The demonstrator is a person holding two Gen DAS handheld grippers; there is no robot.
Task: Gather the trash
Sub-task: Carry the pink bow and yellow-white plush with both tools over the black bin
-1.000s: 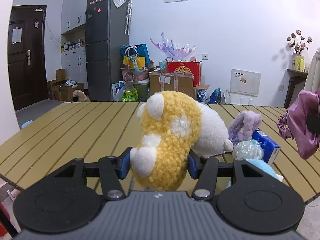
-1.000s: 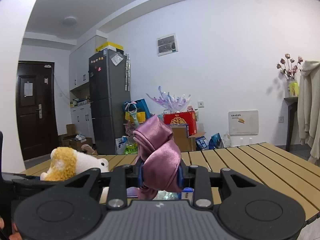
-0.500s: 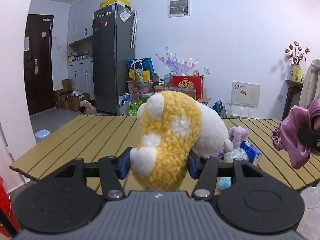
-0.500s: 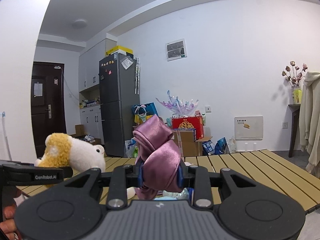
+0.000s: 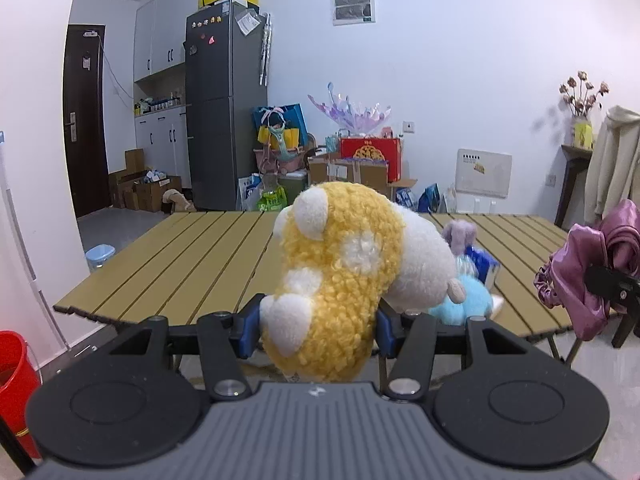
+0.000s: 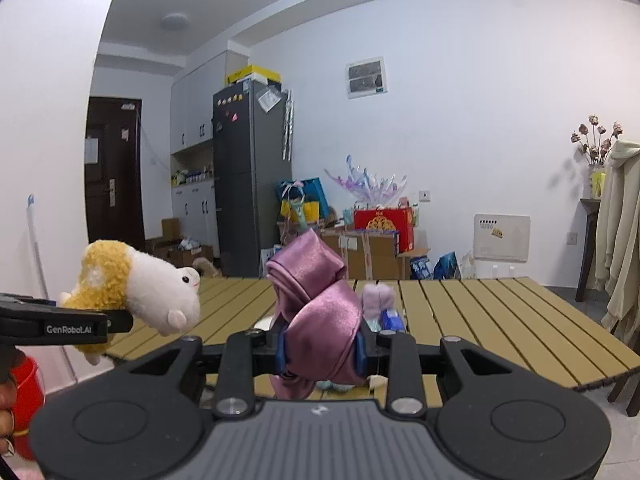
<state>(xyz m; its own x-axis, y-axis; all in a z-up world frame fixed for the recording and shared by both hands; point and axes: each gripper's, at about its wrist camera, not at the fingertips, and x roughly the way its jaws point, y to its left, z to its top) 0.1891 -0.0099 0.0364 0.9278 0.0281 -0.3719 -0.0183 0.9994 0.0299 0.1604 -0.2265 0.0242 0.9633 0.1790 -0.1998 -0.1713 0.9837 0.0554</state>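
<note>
A yellow-and-white plush toy (image 5: 340, 280) sits clamped between the blue pads of the left gripper (image 5: 318, 330), lifted clear of the slatted wooden bench (image 5: 192, 256) and held over its near edge. To the toy's right, the right gripper (image 6: 320, 350) is closed tight on a bundle of shiny purple satin cloth (image 6: 316, 312), which also hangs in the air off the bench's near edge. On the bench, behind and to the right of the plush toy, lie a small lilac stuffed animal (image 5: 462, 234), a blue packet (image 5: 486, 266) and a pale blue fluffy object (image 5: 464, 304), huddled close together. A red bucket (image 5: 14, 384) stands on the floor off the bench's near left corner, with a small light blue bin (image 5: 100, 254) beside the bench's left side.
</note>
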